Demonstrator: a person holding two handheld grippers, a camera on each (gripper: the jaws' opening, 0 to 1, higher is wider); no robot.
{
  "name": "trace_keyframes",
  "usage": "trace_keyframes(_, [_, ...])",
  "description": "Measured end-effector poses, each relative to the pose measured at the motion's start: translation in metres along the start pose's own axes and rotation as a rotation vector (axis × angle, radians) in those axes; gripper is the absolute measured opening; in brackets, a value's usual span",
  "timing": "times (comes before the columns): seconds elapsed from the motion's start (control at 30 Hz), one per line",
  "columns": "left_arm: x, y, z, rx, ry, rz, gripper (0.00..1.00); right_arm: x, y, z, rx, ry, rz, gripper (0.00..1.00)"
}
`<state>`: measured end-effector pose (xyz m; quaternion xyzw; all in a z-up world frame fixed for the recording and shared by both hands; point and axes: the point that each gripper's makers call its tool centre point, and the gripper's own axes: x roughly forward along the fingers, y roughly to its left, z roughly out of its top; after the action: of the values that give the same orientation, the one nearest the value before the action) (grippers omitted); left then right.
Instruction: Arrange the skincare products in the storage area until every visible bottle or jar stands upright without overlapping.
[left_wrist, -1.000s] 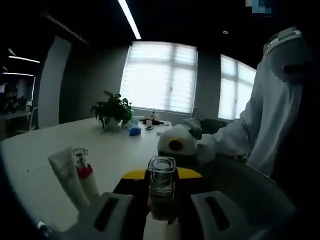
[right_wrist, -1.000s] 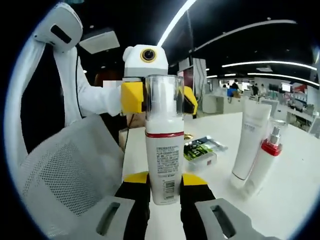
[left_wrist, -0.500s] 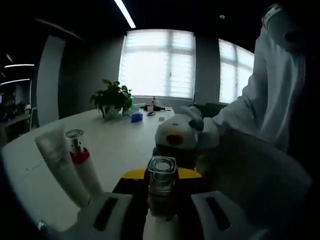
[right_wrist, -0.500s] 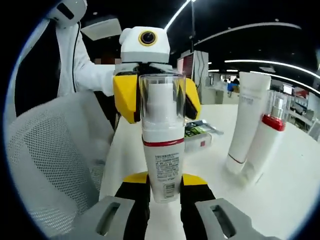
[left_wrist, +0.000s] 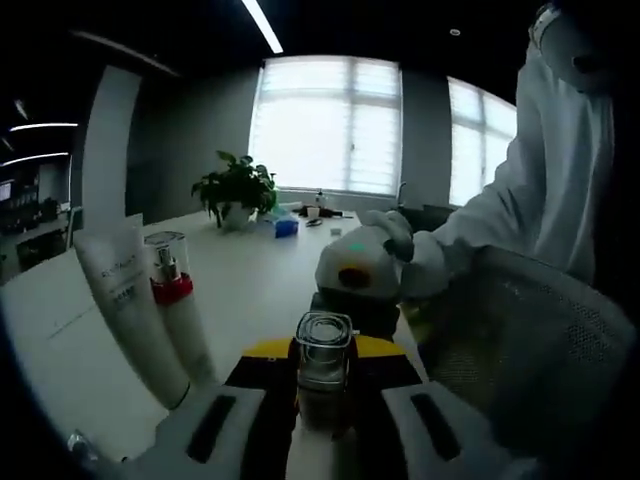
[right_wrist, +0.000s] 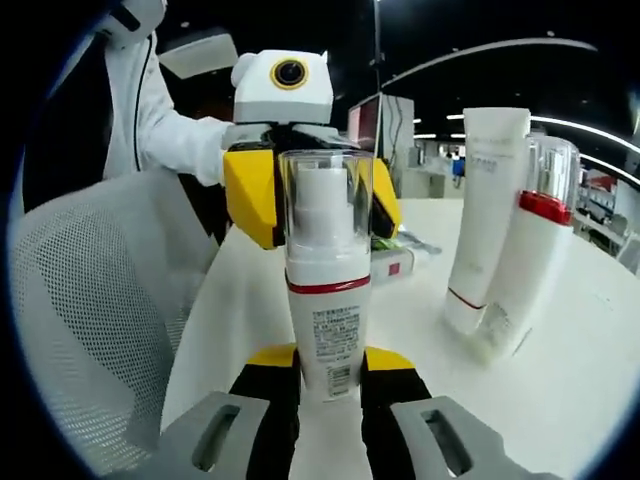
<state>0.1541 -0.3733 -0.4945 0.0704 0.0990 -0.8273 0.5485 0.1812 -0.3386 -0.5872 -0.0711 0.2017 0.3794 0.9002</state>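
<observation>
A potted plant (left_wrist: 236, 190) stands far back on the white table (left_wrist: 255, 285), a mesh chair (right_wrist: 85, 300) alongside.

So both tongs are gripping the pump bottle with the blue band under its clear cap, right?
Not quite: the band is red, not blue. The right gripper view shows the pump bottle between the right tongs, with the left tongs closed on its clear cap.

Left tool (right_wrist: 300, 195): white rounded housing, yellow jaw pads, black frame. Right tool (right_wrist: 330, 385): yellow-black jaws, grey mounts. Person: white long sleeve (left_wrist: 520, 210), white glove (left_wrist: 385, 235).
</observation>
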Motion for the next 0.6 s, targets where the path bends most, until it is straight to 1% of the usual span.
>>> trace_keyframes(0.27, [0.0, 0.006, -0.009, 0.009, 0.013, 0.007, 0.14, 0.004, -0.003, -0.007, -0.013, 0.01, 0.011, 0.15])
trace_keyframes(0.43, [0.001, 0.005, -0.013, 0.02, 0.02, 0.003, 0.14, 0.005, -0.001, -0.011, -0.012, -0.002, 0.011, 0.15])
trace_keyframes(0.6, [0.001, 0.004, -0.012, 0.024, 0.005, -0.002, 0.14, 0.006, 0.0, -0.009, 0.004, -0.024, 0.01, 0.15])
